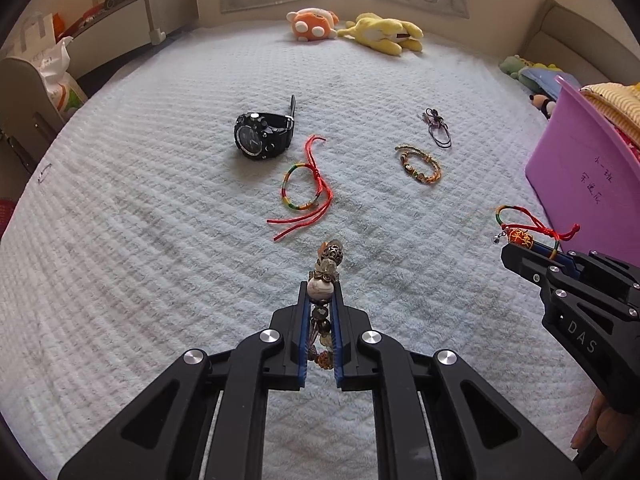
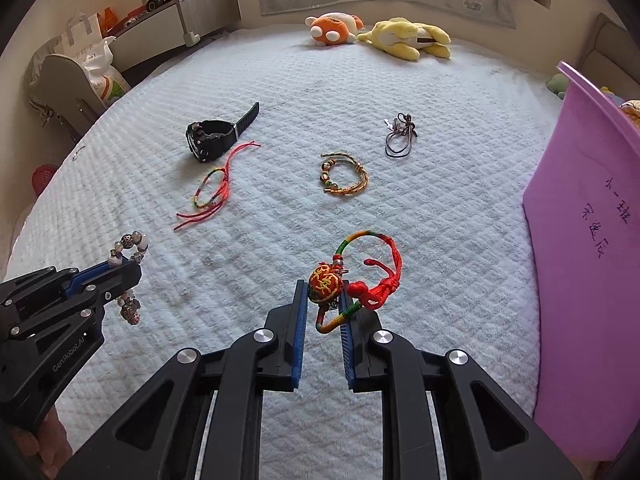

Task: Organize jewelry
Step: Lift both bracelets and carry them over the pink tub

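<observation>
Beaded bracelet [image 1: 325,276] clamped in left gripper [image 1: 320,286], lifted off the bedspread [image 1: 160,240], near side of black watch [image 1: 262,136]. Right gripper [image 2: 326,294] pinches red charm bracelet [image 2: 352,280], also airborne, watch far-left of it.

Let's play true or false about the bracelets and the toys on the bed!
1. The left gripper holds a beaded bracelet. True.
2. The right gripper is empty. False: it grips a rainbow cord bracelet with a red charm.
3. The black watch lies on the bed cover. True.
4. The watch is inside the purple bin. False: it lies on the cover.
5. Only one plush toy is at the far end. False: an orange plush and a yellow plush lie there.
</observation>
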`<action>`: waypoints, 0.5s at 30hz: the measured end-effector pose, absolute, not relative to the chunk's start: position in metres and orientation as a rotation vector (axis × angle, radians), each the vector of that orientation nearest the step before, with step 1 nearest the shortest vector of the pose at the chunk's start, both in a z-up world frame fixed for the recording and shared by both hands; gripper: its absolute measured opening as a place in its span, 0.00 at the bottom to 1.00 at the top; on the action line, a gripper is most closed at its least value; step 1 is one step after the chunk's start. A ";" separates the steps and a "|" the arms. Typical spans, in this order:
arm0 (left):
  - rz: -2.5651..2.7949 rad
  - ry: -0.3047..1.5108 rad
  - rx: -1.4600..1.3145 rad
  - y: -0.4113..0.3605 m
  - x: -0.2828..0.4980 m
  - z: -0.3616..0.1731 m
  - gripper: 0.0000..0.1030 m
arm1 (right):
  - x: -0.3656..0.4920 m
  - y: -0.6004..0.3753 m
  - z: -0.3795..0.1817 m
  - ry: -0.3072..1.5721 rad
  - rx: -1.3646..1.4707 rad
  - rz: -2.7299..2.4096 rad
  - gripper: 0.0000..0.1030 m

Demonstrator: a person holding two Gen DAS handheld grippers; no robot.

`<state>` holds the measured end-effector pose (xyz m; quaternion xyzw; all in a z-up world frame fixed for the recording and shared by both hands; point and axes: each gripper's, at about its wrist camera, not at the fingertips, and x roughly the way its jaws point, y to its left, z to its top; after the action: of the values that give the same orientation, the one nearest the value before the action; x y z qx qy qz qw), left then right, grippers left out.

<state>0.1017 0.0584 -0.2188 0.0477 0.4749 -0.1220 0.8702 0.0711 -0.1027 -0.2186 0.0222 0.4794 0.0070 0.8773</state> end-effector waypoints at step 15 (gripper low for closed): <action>-0.387 0.953 0.173 0.057 0.074 -0.075 0.09 | 0.010 -0.087 -0.072 0.989 0.116 -0.048 0.15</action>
<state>0.0736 0.0566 -0.0748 0.0825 0.4553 -0.1850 0.8670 0.0101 -0.0867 -0.0725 0.0557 0.4743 -0.0230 0.8783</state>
